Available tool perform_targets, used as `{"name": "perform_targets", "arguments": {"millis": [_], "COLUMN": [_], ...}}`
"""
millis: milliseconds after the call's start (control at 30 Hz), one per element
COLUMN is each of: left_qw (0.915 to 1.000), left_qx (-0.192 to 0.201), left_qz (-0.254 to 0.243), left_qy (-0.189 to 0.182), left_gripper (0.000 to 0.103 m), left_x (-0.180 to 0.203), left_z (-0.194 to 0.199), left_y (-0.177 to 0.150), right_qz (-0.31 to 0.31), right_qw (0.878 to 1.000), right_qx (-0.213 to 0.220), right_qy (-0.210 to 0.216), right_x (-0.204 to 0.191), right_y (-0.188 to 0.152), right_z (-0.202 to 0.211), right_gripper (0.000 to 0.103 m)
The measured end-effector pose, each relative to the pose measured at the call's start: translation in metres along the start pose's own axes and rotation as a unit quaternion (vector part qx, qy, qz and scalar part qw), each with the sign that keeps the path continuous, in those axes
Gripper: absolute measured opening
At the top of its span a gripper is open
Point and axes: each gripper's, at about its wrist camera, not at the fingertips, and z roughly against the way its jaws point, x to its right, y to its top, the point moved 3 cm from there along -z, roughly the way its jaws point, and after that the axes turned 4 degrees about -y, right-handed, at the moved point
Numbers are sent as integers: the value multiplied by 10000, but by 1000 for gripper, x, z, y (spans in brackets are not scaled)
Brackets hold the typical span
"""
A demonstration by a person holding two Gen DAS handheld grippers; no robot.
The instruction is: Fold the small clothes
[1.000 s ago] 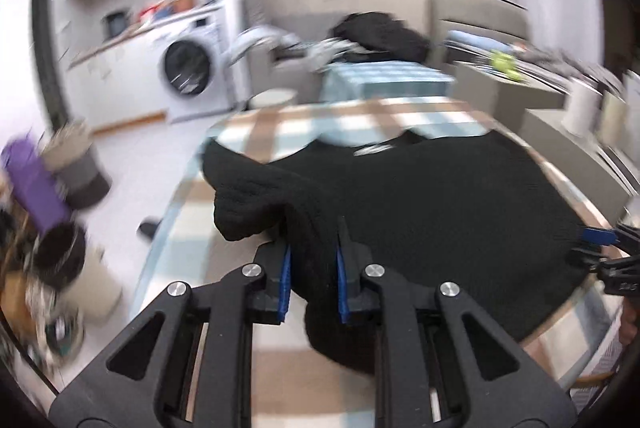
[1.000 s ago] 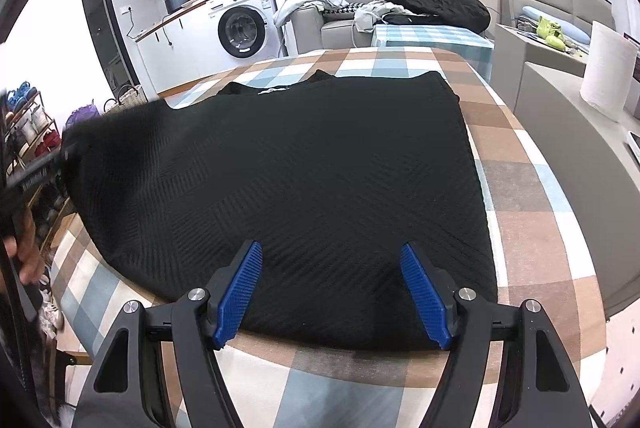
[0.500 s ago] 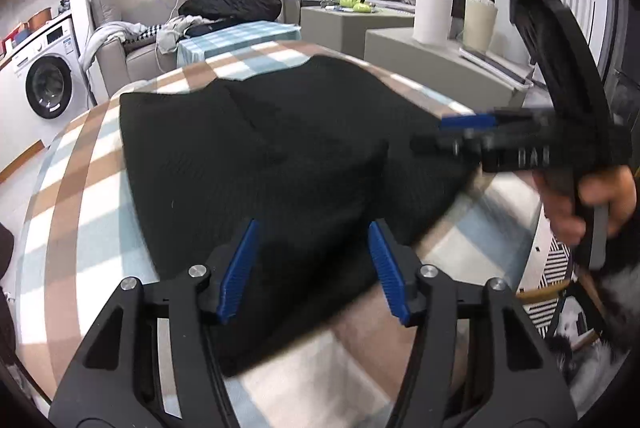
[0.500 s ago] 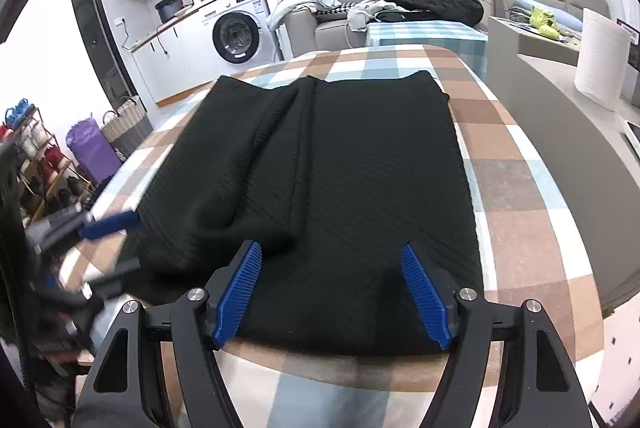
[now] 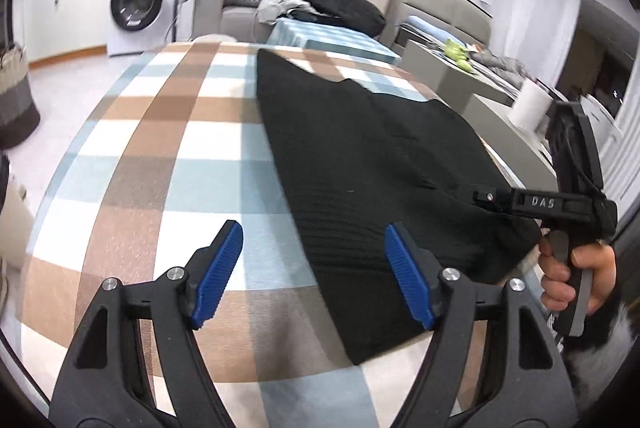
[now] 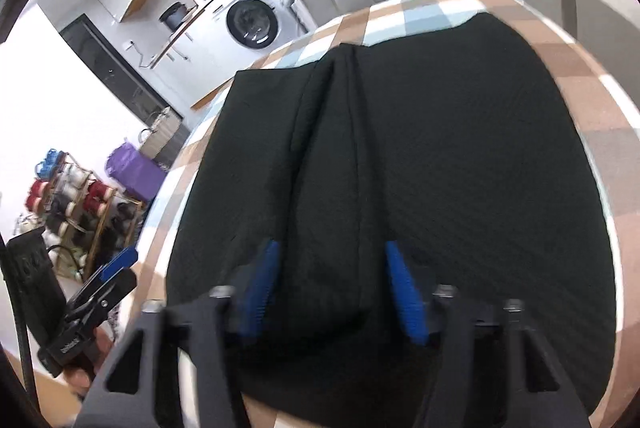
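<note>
1. Checked cloth in brown, pale blue and white is covering the table (image 5: 168,164), which is standing in a living area with laundry fittings behind it.
2. Left gripper (image 5: 314,274) is hovering with its blue pads spread wide and nothing between them; it is sitting above the near edge of the table, its right pad over the near left edge of the black garment (image 5: 360,164).
3. Right gripper (image 6: 330,288) is also standing wide apart, gripping nothing; its blue pads are straddling a raised fold of the black garment (image 6: 440,156) near the hem, and the view is too blurred to tell whether the pads are touching the fabric.
4. In the left wrist view the right gripper (image 5: 490,196) is reaching in from the right, its tip over the garment's right portion, with the person's right hand (image 5: 576,272) wrapping its handle.
5. In the right wrist view the left gripper (image 6: 116,268) is showing at the lower left, just off the garment's left edge.
6. Black garment is lying flat along the right half of the table, with one side folded inward, forming a lengthwise ridge.
7. Beyond the table, a washing machine (image 5: 138,10) is standing under a counter, and a sofa (image 5: 240,12) is carrying a heap of dark clothing (image 5: 340,2).
8. A shoe rack (image 6: 76,212) is standing on the floor to the left.
</note>
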Motion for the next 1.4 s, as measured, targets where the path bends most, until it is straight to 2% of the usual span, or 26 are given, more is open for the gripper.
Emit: {"name": "perform_targets", "arguments": {"millis": [33, 67, 100, 200, 267, 367, 467, 500, 600, 667, 767, 867, 1033, 1100, 1133, 1167, 1200, 1233, 1300, 1400], "left_qw": [10000, 9999, 9999, 9999, 10000, 9999, 9995, 9991, 9967, 9948, 9931, 9927, 9930, 9932, 9933, 9935, 9938, 9941, 9946, 9948], "left_qx": [-17, -35, -52, -37, -26, -93, -260, -345, -543, -641, -742, -817, -854, -865, -869, -868, -856, -843, -815, -815], "left_qz": [42, 90, 105, 99, 63, -41, -167, -239, -601, -797, -912, -882, -815, -780, -754, -726, -703, -681, -639, -611], "left_qy": [11, 30, 38, 62, 58, 26, -15, -35, -45, 7, -9, -4, -60, -79, -90, -98, -96, -88, -99, -77], "left_gripper": [71, 71, 71, 71, 71, 71, 71, 71, 71, 71, 71, 71, 72, 72, 72, 72, 72, 72, 72, 72], "left_x": [-3, -5, -6, -7, -5, 1, 11, 15, 29, 37, 43, 42, 39, 37, 35, 34, 33, 32, 31, 29], "left_z": [-2, -5, -8, -9, -10, -13, -22, -26, -36, -39, -43, -45, -46, -47, -48, -48, -48, -48, -48, -48], "left_y": [0, 0, 0, -1, 0, -3, -8, -11, -20, -26, -31, -32, -32, -32, -31, -30, -30, -29, -27, -26], "right_qz": [21, 11, 58, 249, 232, 102, 272, 285, 342, 265, 135, 20, -380, -437, -409, -284, -112, 34, 289, 228], "right_qw": [10000, 10000, 10000, 9983, 9977, 9992, 9993, 9990, 9982, 9985, 9991, 9997, 9984, 9979, 9983, 9986, 9988, 9985, 9969, 9972], "right_qx": [-51, -21, 38, 309, 356, 191, -72, -172, -80, 139, 367, 243, -253, -389, -320, -268, -167, 126, 601, 700], "right_qy": [22, 46, 69, 430, 526, 322, -244, -309, -476, -458, -156, 4, 326, 265, 275, 352, 452, 538, 419, 150], "right_x": [-3, -5, -8, -25, -28, -18, -6, -4, -5, -5, -6, -9, -2, 0, -4, -8, -14, -21, -30, -27], "right_y": [1, 1, 0, -1, -8, -23, -33, -35, -28, -17, 5, 24, 55, 62, 70, 73, 77, 82, 90, 97], "right_z": [-3, -2, 1, 32, 49, 57, 41, 36, 34, 40, 42, 23, -26, -42, -46, -43, -39, -29, -11, -8], "right_gripper": [17, 10, 7, 5, 5, 5, 5, 8, 21, 43, 44, 44, 44, 37, 27, 10, 7, 3, 2, 2]}}
